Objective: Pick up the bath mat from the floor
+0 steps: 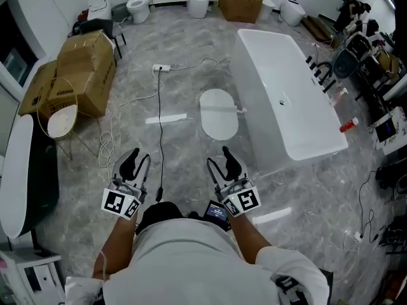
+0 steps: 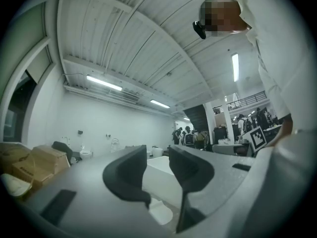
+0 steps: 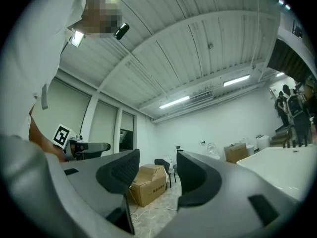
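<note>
Head view looks steeply down on a person in a white top (image 1: pixel 191 259) standing on a grey marbled floor (image 1: pixel 305 189), a gripper in each hand.

The bath mat (image 1: pixel 218 114), a white oval, lies flat on the floor at about 12 o'clock from the person, well ahead of both grippers. Its right edge is just beside the long white bathtub (image 1: pixel 289 100), which runs off toward 1 o'clock. Neither gripper touches the mat.

The left gripper (image 1: pixel 137 164) is held low in front of the body and points forward. In the left gripper view its jaws (image 2: pixel 157 170) stand apart with a clear gap, released and empty.

The right gripper (image 1: pixel 222 165) is level with it, just to the right. In the right gripper view (image 3: pixel 157 175) its jaws are spread wide, with only a distant cardboard box (image 3: pixel 146 182) seen through the gap, so it grips nothing.

A black cable (image 1: pixel 159 138) runs along the floor between the two grippers up to a white power strip (image 1: pixel 161 68) at 11 o'clock. Stacked cardboard boxes (image 1: pixel 82 68) sit at 10 o'clock. Toilets (image 1: pixel 137 6) line the far wall at 12 o'clock.
</note>
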Available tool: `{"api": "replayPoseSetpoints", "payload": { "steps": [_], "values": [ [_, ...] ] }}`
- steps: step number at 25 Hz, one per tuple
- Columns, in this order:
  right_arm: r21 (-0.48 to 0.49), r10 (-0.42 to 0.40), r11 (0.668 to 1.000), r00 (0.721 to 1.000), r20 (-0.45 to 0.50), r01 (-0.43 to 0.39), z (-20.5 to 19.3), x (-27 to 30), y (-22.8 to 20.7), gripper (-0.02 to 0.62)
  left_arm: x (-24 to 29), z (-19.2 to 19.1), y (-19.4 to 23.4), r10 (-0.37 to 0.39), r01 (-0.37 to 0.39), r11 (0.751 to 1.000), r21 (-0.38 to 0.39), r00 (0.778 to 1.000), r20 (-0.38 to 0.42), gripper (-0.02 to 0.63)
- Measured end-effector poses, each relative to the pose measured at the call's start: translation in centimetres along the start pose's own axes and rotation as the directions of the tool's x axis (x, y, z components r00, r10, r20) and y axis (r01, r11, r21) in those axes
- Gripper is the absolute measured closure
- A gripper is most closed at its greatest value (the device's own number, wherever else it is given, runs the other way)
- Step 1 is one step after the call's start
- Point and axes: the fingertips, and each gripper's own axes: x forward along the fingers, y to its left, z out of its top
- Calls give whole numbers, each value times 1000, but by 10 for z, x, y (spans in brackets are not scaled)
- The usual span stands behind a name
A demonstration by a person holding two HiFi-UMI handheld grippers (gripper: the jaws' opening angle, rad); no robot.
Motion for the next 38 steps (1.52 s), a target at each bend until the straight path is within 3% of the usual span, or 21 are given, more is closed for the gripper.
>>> {"api": "replayPoseSetpoints", "payload": {
  "steps": [7,15,22,30,38],
  "values": [
    [19,-35,999,998,-48,36,-24,15,-25,343,12,-6,26,48,-47,998,-29,999,5,468],
    [17,-30,999,996,-82,31,-40,72,-70,344,71,-26,80,64,-63,995,-73,998,14,468],
    [12,-7,1000,995,-100,8,-49,188,-100,349,141,-38,166,24,-24,993,-118,1000,0,468],
    [-26,-23,999,998,-62,21,-53,315,-128,350,219,-47,265,-20,19,993,-114,1000,-4,468],
    [-33,-51,998,995,-80,49,-90,383,-170,351,284,-89,333,-33,29,985,-171,999,-23,468]
  ]
}}
